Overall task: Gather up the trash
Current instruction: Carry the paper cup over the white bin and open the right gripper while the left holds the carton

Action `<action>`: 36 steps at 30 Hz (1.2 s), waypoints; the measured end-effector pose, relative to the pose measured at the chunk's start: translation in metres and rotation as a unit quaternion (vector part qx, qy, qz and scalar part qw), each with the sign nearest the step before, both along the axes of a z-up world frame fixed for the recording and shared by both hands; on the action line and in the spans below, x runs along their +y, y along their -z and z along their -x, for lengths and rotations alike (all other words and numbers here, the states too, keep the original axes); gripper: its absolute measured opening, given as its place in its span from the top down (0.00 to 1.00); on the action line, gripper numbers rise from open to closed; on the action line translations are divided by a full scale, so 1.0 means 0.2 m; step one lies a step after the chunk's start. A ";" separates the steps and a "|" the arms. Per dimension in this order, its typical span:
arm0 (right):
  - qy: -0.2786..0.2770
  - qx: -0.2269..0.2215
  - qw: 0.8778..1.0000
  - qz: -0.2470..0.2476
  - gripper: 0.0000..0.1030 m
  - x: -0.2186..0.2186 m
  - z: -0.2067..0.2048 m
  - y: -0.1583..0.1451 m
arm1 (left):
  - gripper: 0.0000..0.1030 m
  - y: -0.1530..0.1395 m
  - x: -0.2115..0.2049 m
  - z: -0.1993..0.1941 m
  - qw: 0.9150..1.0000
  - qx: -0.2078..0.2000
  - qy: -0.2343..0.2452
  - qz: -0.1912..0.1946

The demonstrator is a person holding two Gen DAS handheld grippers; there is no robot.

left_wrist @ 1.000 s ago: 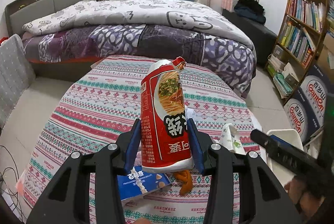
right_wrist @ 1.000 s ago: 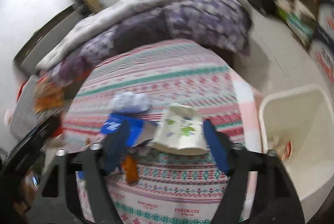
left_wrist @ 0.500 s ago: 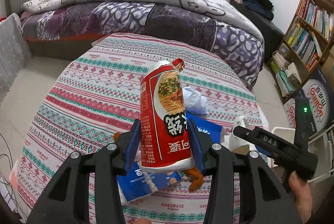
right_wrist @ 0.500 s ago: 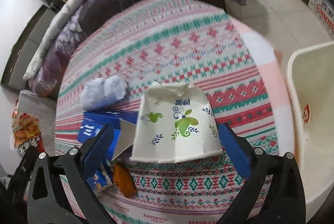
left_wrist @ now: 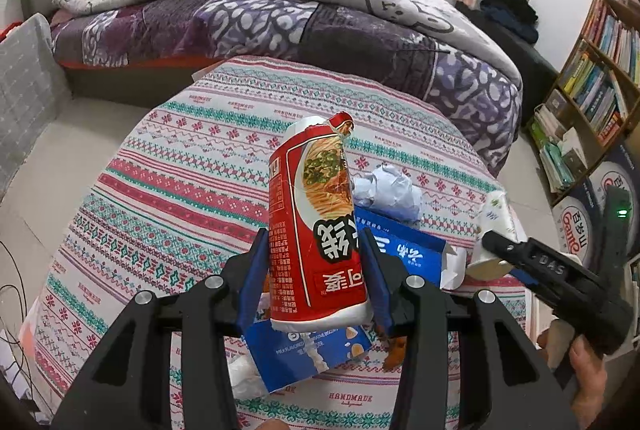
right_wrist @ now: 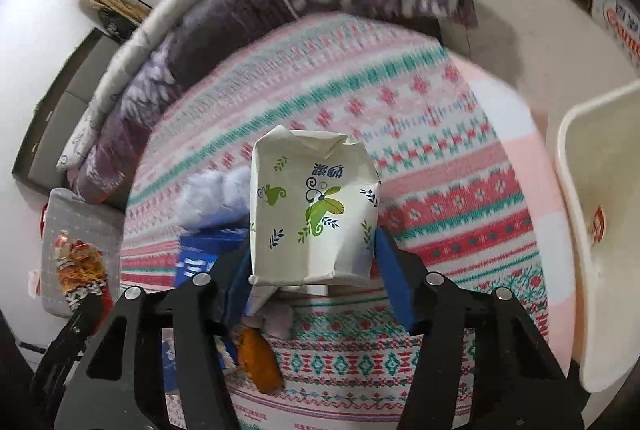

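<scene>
Gripping a crumpled red noodle wrapper (left_wrist: 316,230), the left jaws pinch it upright; right jaws clasp a flattened leaf-printed paper cup (right_wrist: 312,205).

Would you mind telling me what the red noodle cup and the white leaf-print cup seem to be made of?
The red noodle cup looks like glossy coated paper: it shines and its rim is crumpled. The white leaf-print cup looks like matte paper, probably thin card: its wall is creased and squashed flat.

A quilted bed (left_wrist: 280,13) and a bookshelf (left_wrist: 596,85) flank the patterned tablecloth (left_wrist: 192,189).
</scene>
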State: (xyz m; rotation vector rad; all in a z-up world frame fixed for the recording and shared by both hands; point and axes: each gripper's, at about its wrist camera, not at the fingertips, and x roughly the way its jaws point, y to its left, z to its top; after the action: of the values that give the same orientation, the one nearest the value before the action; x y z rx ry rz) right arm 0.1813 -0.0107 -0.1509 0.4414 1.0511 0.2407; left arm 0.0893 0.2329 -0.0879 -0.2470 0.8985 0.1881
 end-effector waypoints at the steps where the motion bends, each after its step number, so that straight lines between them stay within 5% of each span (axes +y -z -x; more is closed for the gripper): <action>1: -0.002 -0.018 1.000 0.004 0.48 0.01 0.01 -0.04 | 0.56 -0.01 0.00 0.00 1.000 -0.005 -0.001 -0.002; 9: -0.012 -0.151 0.986 0.066 0.48 0.06 0.13 -0.33 | 0.57 -0.11 -0.07 0.02 0.998 -0.046 -0.007 -0.031; 15: -0.003 -0.207 0.973 0.098 0.48 0.02 0.23 -0.45 | 0.57 -0.19 -0.14 0.04 0.995 -0.080 -0.016 -0.055; 36: 0.080 -0.214 0.967 0.113 0.47 -0.44 0.35 -0.56 | 0.56 -0.24 -0.57 0.02 0.992 -0.100 0.047 -0.061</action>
State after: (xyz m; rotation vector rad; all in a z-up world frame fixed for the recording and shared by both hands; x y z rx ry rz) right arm 0.1118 -0.0992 -0.0397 0.2491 0.6058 0.0633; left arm 0.0853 0.1184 -0.0394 -0.1073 0.6948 0.1274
